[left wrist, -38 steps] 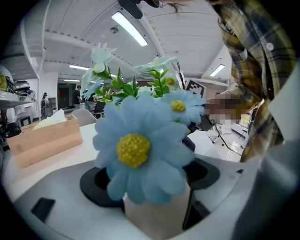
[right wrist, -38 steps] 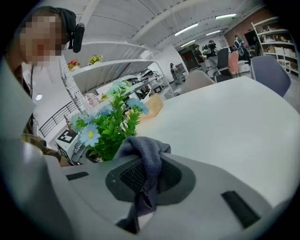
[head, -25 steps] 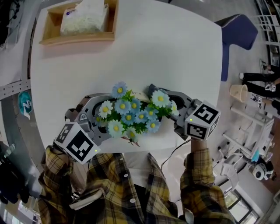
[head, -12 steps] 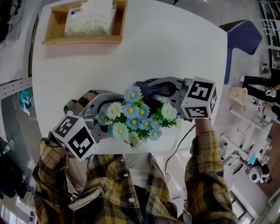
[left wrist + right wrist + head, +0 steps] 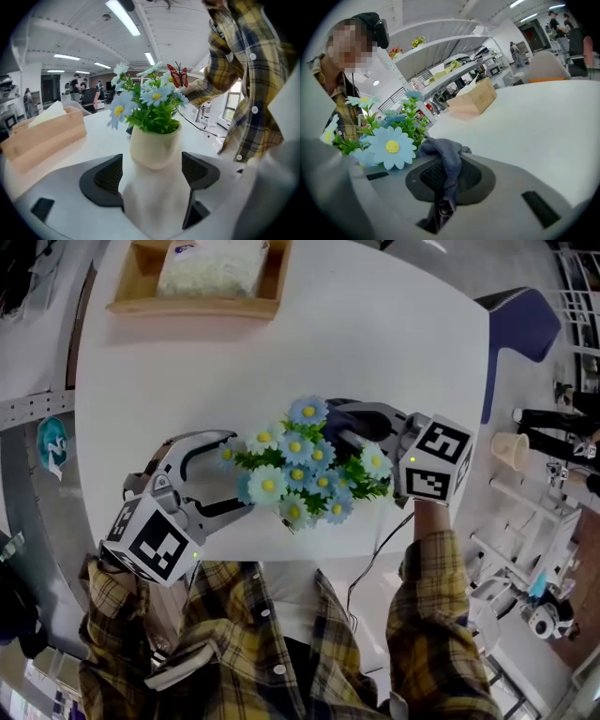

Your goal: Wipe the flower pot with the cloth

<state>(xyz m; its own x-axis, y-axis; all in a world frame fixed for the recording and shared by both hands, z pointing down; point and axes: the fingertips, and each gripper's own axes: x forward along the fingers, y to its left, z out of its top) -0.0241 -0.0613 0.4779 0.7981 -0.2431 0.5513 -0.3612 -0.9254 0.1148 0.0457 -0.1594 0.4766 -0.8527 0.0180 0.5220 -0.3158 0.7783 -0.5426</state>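
The cream flower pot [image 5: 154, 147] holds blue and white daisies [image 5: 305, 465] and a red butterfly [image 5: 177, 76]; from the head view the blooms hide the pot. My left gripper [image 5: 236, 474] is open. In the left gripper view the pot stands at its fingertips [image 5: 152, 171], with a narrow gap on each side. My right gripper [image 5: 361, 423] sits at the far right side of the flowers. It is shut on a grey-blue cloth [image 5: 445, 159], which drapes over its pad beside a daisy [image 5: 391, 147].
A wooden tray [image 5: 197, 307] with a white tissue pack stands at the far left of the white table [image 5: 375, 324]. The pot is close to the table's near edge [image 5: 309, 554]. A blue chair [image 5: 520, 320] stands beyond the right side.
The left gripper has drawn back a little from the pot, jaws as wide as before. The right gripper with the cloth swung from the flowers' right side round to their far side.
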